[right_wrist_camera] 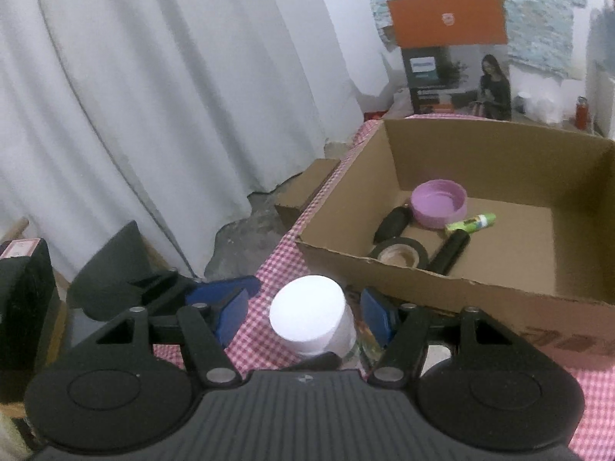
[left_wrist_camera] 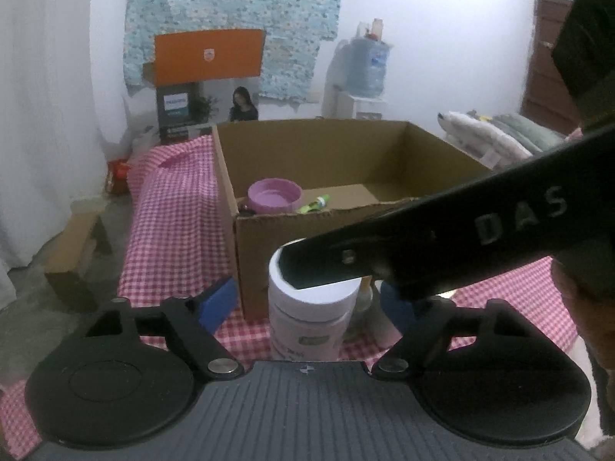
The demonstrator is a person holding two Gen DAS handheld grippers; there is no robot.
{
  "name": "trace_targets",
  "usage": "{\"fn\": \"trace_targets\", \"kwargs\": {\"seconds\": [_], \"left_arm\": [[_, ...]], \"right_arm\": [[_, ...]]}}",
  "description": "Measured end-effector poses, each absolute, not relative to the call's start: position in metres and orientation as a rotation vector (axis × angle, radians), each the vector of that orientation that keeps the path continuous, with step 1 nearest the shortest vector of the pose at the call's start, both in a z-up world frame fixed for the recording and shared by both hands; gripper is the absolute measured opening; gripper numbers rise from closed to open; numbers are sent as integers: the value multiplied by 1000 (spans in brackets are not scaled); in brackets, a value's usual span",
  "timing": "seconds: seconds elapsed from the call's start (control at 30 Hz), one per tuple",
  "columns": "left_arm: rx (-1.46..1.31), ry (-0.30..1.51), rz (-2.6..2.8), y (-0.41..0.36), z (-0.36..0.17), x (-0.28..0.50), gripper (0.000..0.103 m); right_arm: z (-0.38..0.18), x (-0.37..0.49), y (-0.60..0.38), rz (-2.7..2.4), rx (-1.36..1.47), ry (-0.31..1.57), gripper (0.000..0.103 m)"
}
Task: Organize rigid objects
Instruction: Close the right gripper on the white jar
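A jar with a white lid (left_wrist_camera: 311,296) (right_wrist_camera: 307,317) stands on the pink checked cloth (left_wrist_camera: 173,211) in front of the cardboard box (left_wrist_camera: 307,153) (right_wrist_camera: 499,146). My left gripper (left_wrist_camera: 307,303) is open, its blue pads on either side of the jar with gaps. My right gripper (right_wrist_camera: 305,317) is also open around the same jar from above, pads clear of the lid. One of its black fingers (left_wrist_camera: 346,261) crosses over the lid in the left wrist view. The box holds a pink bowl (right_wrist_camera: 438,207), a green stick (right_wrist_camera: 471,223), a black tape roll (right_wrist_camera: 399,255) and a black cylinder (right_wrist_camera: 449,253).
A small clear object (right_wrist_camera: 365,340) sits right beside the jar. A low cardboard box (right_wrist_camera: 307,188) lies on the floor by the white curtain (right_wrist_camera: 153,115). An orange-topped carton (right_wrist_camera: 453,57) stands behind the box. Pillows (left_wrist_camera: 499,134) lie at the far right.
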State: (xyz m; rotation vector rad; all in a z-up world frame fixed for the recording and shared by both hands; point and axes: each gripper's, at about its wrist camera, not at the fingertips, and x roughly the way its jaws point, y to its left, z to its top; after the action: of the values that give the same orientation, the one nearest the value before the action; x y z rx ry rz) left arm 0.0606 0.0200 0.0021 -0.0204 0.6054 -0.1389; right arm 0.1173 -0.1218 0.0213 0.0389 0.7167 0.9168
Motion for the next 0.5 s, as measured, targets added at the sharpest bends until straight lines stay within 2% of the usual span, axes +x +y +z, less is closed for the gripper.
{"fn": "trace_targets", "kwargs": {"seconds": [0.4, 0.5], "left_arm": [[-45, 616, -168, 22, -14, 67, 56], [-42, 608, -165, 20, -14, 65, 55]], "right_arm": [[6, 127, -94, 909, -49, 755, 66], [4, 128, -93, 909, -52, 754, 63]]}}
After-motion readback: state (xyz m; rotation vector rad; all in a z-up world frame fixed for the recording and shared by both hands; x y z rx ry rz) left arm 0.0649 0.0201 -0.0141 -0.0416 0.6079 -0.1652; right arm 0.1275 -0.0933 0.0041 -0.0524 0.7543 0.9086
